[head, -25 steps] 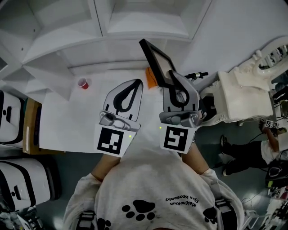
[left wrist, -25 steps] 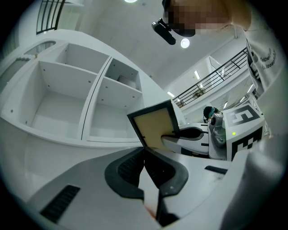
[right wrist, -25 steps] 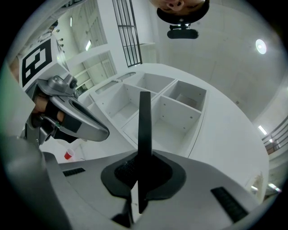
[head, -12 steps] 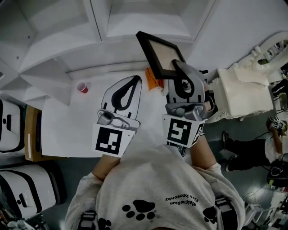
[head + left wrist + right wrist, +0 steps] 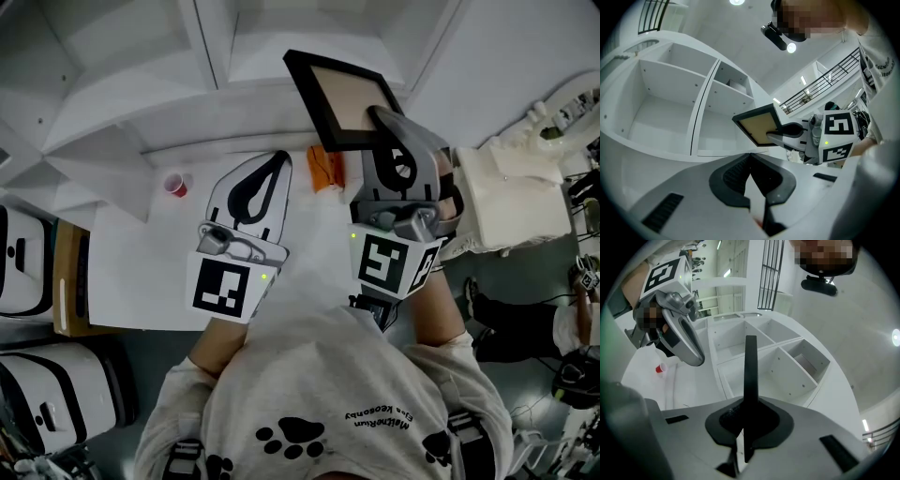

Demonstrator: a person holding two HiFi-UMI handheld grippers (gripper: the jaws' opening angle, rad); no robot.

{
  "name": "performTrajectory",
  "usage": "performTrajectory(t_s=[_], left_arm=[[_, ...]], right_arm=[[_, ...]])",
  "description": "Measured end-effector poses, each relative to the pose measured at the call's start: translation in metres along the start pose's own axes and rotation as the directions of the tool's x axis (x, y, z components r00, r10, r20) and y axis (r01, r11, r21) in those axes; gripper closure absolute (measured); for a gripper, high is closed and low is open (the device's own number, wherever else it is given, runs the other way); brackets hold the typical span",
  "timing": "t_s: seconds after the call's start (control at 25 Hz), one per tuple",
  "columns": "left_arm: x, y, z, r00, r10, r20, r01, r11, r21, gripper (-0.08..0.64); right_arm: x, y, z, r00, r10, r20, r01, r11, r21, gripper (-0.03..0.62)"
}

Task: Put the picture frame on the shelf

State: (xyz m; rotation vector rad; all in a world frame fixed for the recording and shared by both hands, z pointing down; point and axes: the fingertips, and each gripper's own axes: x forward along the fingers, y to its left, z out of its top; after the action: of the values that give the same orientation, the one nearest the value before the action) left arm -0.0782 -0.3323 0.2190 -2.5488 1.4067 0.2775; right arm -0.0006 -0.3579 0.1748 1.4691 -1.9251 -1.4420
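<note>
The frame point(image 5: 352, 98) was pinched tight by one edge in the right gripper point(image 5: 379, 116), up in the air and tilted, just in front of the white shelf point(image 5: 131, 103), while the left gripper point(image 5: 279, 159) was closed on nothing, over the table point(image 5: 131, 272) near a red cup point(image 5: 174, 185).

**Frame raised and rolled toward the shelf**

Your right claw point(image 5: 377, 114) has lifted the picture frame point(image 5: 349, 94) higher, moving it from above the counter point(image 5: 141, 267) up against the shelf point(image 5: 281, 42). You've also rolled your wrist, so the frame, nearly edge-on in the head view a second ago, now shows its broad tan face.
</note>
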Motion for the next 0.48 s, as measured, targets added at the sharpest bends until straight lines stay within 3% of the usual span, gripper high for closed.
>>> performTrajectory(t_s=[0.48], left_arm=[[0.005, -0.006, 0.004, 1.000, -0.011, 0.005, 0.011, 1.000, 0.009, 0.540]], right_arm=[[0.027, 0.005, -0.011, 0.996, 0.073, -0.054, -0.082, 0.980, -0.183, 0.546]])
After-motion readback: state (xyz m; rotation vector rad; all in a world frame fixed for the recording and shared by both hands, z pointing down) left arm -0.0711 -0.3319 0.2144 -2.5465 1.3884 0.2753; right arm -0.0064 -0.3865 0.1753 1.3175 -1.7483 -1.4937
